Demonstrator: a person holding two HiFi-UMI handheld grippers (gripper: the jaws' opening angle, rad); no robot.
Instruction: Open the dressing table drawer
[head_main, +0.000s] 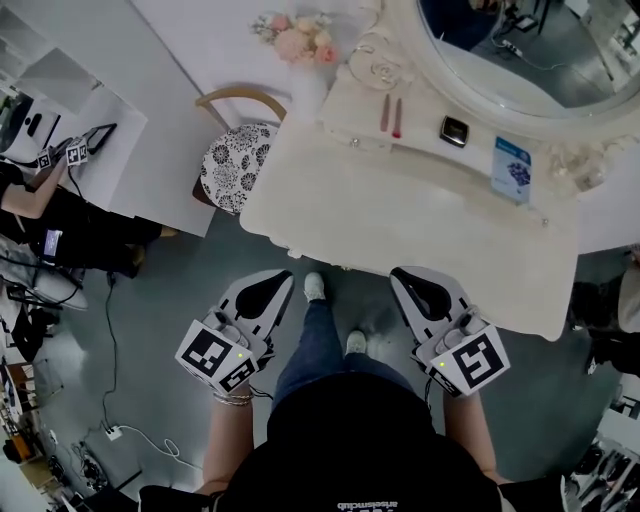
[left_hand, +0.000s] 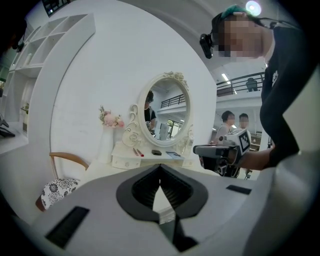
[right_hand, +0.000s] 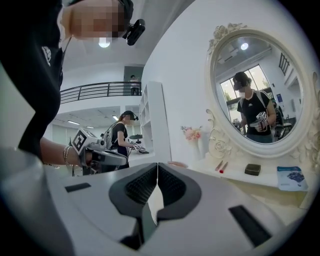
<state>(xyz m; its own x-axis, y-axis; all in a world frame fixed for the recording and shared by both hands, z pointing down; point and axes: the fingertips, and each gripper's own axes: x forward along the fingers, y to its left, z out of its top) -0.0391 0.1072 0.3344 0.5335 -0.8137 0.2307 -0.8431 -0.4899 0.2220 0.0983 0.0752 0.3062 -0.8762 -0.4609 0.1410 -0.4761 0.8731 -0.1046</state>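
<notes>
The white dressing table (head_main: 400, 220) stands ahead of me, with an oval mirror (head_main: 520, 50) at its back. A small drawer front (left_hand: 125, 162) shows under the mirror's shelf in the left gripper view. Any drawer in the table's front is hidden below the top in the head view. My left gripper (head_main: 288, 277) (left_hand: 160, 166) hangs just short of the table's front edge, jaws shut with nothing between them. My right gripper (head_main: 397, 273) (right_hand: 157, 165) is level with it to the right, also shut and empty. Neither touches the table.
A wooden chair with a patterned cushion (head_main: 232, 165) stands at the table's left end. On the shelf sit a flower vase (head_main: 298, 40), two lipsticks (head_main: 390, 113), a small black box (head_main: 454, 130) and a blue card (head_main: 512, 170). Another person (head_main: 60, 220) works at a desk far left.
</notes>
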